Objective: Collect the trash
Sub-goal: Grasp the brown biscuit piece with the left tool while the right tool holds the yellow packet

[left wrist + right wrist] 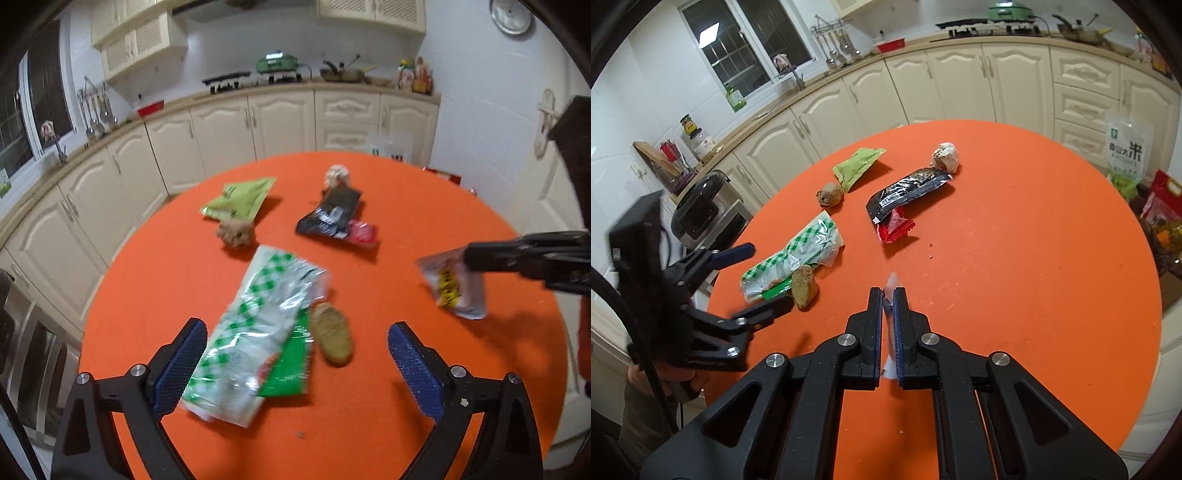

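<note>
Here the left gripper [295, 354], jaws wide, straddled the green-checked wrapper [255, 339] at the near left of the counter [424, 206], best closed across the wrapper's middle, while the right gripper [887, 299] pinched a silver packet [452, 284].

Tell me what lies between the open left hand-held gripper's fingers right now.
Left wrist view: the green-checked wrapper and a brown food scrap lie between the left hand-held gripper fingers, untouched.

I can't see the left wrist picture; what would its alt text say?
The left tool, wide open, straddles a green-checked plastic wrapper and a brown food scrap on an orange round table. At right, the right tool pinches a silver packet; more wrappers lie farther back.
</note>
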`<state>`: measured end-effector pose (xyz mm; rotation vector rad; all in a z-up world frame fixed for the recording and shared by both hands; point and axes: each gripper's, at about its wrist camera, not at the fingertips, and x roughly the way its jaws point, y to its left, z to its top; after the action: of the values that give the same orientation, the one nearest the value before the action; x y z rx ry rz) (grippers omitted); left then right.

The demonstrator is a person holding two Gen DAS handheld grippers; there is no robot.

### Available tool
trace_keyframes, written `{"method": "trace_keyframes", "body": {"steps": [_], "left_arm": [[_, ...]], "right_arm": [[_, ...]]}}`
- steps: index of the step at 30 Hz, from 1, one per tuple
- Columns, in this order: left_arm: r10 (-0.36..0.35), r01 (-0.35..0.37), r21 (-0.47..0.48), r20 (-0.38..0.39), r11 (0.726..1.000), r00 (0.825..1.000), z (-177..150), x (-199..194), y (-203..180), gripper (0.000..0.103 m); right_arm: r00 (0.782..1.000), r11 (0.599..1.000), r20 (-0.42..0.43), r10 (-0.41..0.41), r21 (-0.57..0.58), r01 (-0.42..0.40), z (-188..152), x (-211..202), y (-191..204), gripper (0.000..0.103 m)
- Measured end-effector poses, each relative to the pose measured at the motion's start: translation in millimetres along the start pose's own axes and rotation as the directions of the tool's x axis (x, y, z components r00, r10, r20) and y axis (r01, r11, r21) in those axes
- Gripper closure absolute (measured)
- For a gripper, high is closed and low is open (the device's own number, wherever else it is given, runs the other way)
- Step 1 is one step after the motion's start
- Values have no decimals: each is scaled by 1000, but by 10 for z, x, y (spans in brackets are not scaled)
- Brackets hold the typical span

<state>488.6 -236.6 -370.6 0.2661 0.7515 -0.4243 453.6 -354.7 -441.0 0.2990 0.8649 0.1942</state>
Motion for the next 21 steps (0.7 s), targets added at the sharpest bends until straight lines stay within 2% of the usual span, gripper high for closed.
{"method": "trace_keyframes", "body": {"steps": [5,7,8,9,10,11,12,13,15,17,21], "left_arm": [[11,-9,43,-50,999,999,-116,149,-269,9],[7,-4,38,-87,999,996,-134,276,-343,21],[18,-14,45,-90,999,996,-74,280,-324,22],[12,-9,42,-72,999,997,-58,252,-337,37],[-16,18,28,-75,999,997,-16,254,-248,61],[-50,50,0,-95,999,994,-7,288,-210,63],[-77,75,-30,-93,997,993,-6,296,-192,78],[-103,98,-56,-95,994,990,-7,310,-176,82],[-113,106,-76,-96,991,989,8,339,-111,89],[-140,130,-109,-90,986,986,-3,349,-38,90],[-137,128,-98,-90,987,986,19,371,-2,91]], "right_arm": [[1000,1000,-30,-3,0,3,-52,90,-8,95],[999,1000,-39,-4,-6,4,-70,136,2,94],[999,1000,-42,-7,-12,6,-73,162,12,94],[999,1000,-43,-7,-16,7,-77,180,9,93],[999,1000,-45,-9,-20,8,-72,202,11,93],[999,1000,-46,-16,-26,15,-66,222,13,93],[999,999,-49,-23,-35,21,-59,245,22,93],[998,999,-52,-28,-45,25,-60,258,34,96],[998,998,-56,-15,-59,12,-73,260,60,98],[998,998,-54,-9,-67,5,-117,236,81,98],[999,999,-42,17,-30,-18,-181,164,12,98]]}}
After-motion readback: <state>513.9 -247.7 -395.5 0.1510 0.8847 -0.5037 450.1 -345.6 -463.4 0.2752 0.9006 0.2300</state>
